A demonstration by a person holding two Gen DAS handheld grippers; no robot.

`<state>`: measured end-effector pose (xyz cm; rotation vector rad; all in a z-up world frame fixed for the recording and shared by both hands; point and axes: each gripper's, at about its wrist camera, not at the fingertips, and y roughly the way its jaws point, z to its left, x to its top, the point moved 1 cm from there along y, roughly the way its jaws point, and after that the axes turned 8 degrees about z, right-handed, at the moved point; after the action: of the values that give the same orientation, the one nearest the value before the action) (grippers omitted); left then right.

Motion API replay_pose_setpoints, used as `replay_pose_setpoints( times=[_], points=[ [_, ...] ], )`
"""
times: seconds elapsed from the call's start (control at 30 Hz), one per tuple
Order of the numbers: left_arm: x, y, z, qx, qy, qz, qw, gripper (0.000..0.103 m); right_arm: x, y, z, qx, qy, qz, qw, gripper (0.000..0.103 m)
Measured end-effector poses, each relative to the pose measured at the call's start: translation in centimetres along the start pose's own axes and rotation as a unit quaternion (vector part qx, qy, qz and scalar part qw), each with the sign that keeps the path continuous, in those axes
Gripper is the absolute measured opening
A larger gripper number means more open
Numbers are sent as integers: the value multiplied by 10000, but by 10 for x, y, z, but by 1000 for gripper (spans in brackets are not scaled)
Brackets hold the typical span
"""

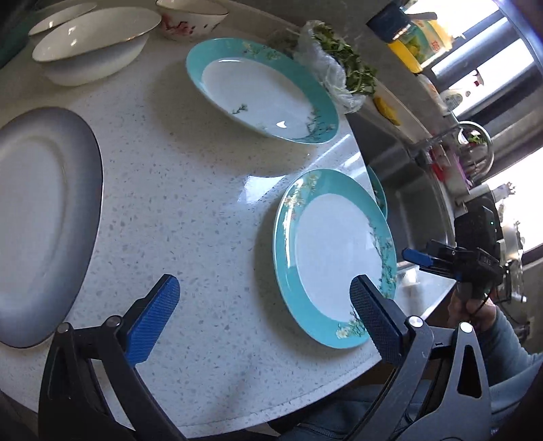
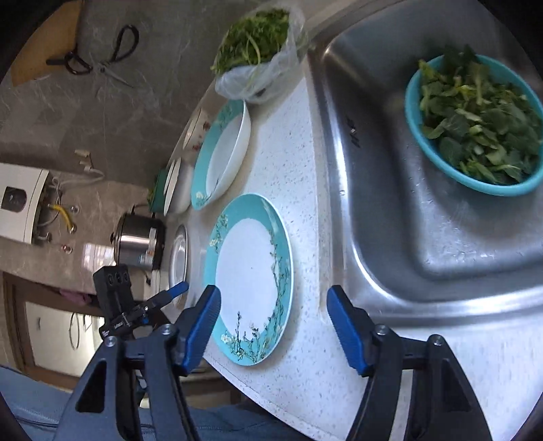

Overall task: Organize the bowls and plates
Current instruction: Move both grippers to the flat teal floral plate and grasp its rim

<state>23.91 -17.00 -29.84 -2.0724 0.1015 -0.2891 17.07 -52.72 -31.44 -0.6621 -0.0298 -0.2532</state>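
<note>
A flat teal-rimmed plate [image 1: 336,251] [image 2: 247,271] lies near the counter's front edge, beside the sink. A deeper teal-rimmed plate [image 1: 261,91] [image 2: 220,152] sits behind it. A grey oval platter [image 1: 40,217] lies to the left. At the back stand a white bowl [image 1: 95,44], a small white plate [image 1: 61,17] and a floral bowl [image 1: 190,17]. My left gripper [image 1: 264,280] hangs open over the bare counter, its right finger above the flat plate's near rim. My right gripper [image 2: 273,292] is open above that plate's near edge, not touching it.
The steel sink [image 2: 424,244] on the right holds a teal bowl of greens [image 2: 475,129]. A plastic bag of herbs [image 2: 258,51] lies behind the plates. Scissors [image 2: 101,57] hang on the wall, and a steel pot [image 2: 139,244] stands far left. The person's sleeve [image 1: 509,339] is at lower right.
</note>
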Motion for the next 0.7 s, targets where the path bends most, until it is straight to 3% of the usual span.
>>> replay_pose_setpoints(
  times=[0.17,0.27,0.4,0.43,0.5,0.7],
  points=[
    [10,18,-3,-123,47,130,9998,78,5,17,-6,184,-67,227,9995,60],
    [11,25,-3,-55,71,190,9998,77,3,19,-7,284,-126,170,9994,60],
    [10,28,-8,-104,93,153,9998,74,5,15,-8,253,-225,281,9990,50],
    [10,29,-9,-139,100,166,9997,71,6,13,-6,279,-259,287,9989,50],
    [8,31,-12,-210,168,228,9994,54,6,13,-2,347,-361,332,9982,50],
    [8,35,-19,-220,305,302,9988,44,9,26,-4,393,-364,537,9971,48]
  ],
)
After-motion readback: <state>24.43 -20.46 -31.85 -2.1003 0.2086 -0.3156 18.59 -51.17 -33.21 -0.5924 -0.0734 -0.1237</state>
